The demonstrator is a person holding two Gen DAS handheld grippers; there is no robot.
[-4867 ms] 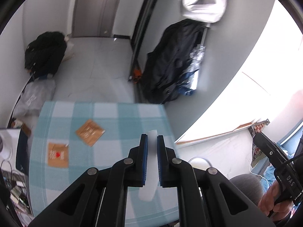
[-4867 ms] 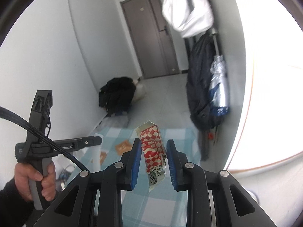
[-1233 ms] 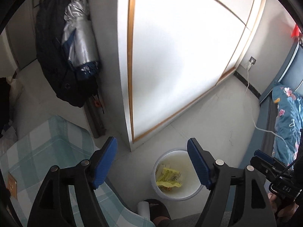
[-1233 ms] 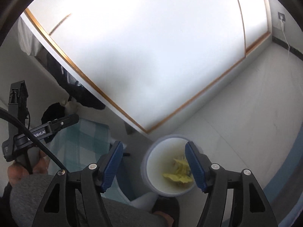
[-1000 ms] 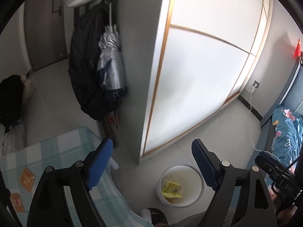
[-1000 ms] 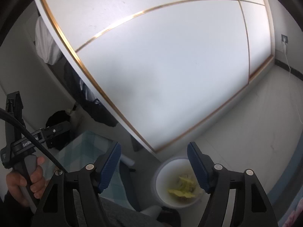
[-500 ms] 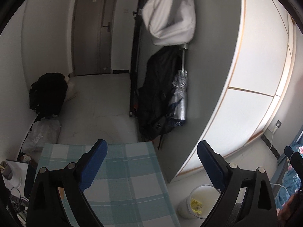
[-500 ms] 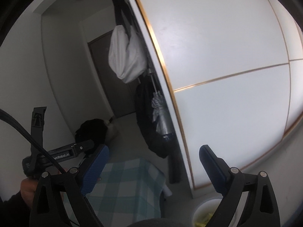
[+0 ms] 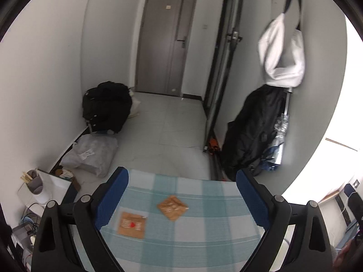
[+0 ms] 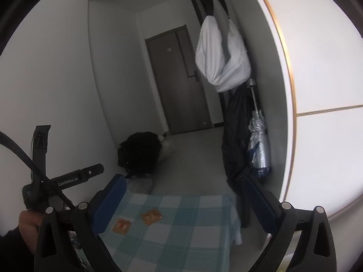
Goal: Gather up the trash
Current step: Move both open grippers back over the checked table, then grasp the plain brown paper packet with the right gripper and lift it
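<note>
Wrappers (image 9: pixel 172 206) (image 9: pixel 132 225) flat on checked tablecloth (image 9: pixel 204 238) btwn & below wide-open, empty L gripper (image 9: pixel 181 200); R gripper (image 10: pixel 181 200) empty, jaws opening

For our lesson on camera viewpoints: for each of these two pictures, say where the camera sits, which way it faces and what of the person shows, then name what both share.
Left wrist: on the left claw, facing the checked table and grey door; no hand clearly shown.
Right wrist: on the right claw, its jaws opening with nothing between, facing the same; a hand shows.
Shared: both brown packets.
</note>
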